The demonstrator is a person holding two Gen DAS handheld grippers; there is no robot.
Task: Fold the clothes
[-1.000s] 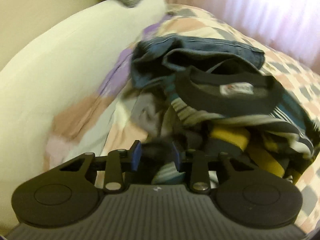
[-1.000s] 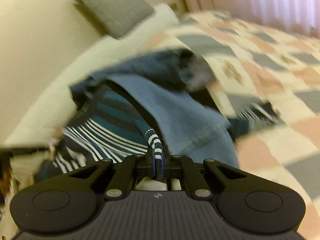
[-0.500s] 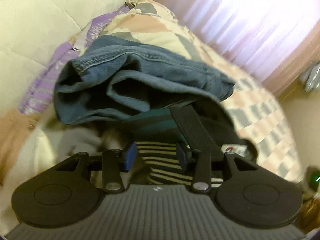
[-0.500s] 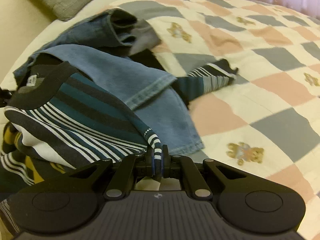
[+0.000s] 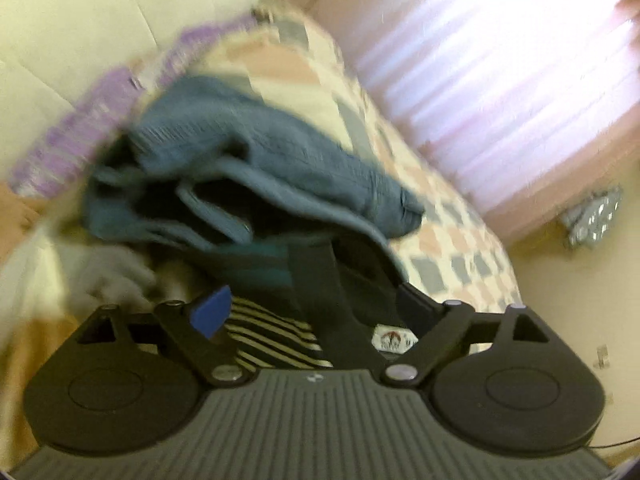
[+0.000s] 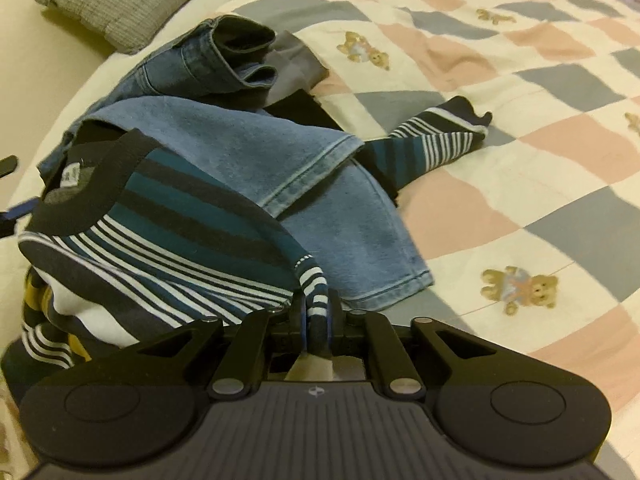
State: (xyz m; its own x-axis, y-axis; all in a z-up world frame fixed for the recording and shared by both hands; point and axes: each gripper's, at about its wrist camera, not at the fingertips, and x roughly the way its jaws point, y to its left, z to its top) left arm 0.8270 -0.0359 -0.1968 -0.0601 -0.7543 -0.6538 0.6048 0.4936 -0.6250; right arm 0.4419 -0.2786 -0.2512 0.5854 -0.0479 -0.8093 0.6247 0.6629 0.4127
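A striped sweater (image 6: 160, 220) lies heaped under blue jeans (image 6: 248, 148) on the patchwork quilt (image 6: 500, 92); the right gripper (image 6: 318, 312) jaws, easing apart, have its bunched edge between them. The left gripper (image 5: 312, 312) jaws spread wide over the sweater's collar, gripping nothing. With both letting go, the sweater may slump back tangled beneath the jeans.

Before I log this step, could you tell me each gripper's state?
Left gripper: jaws opening wide, holding nothing.
Right gripper: opening, striped shirt fold between them.
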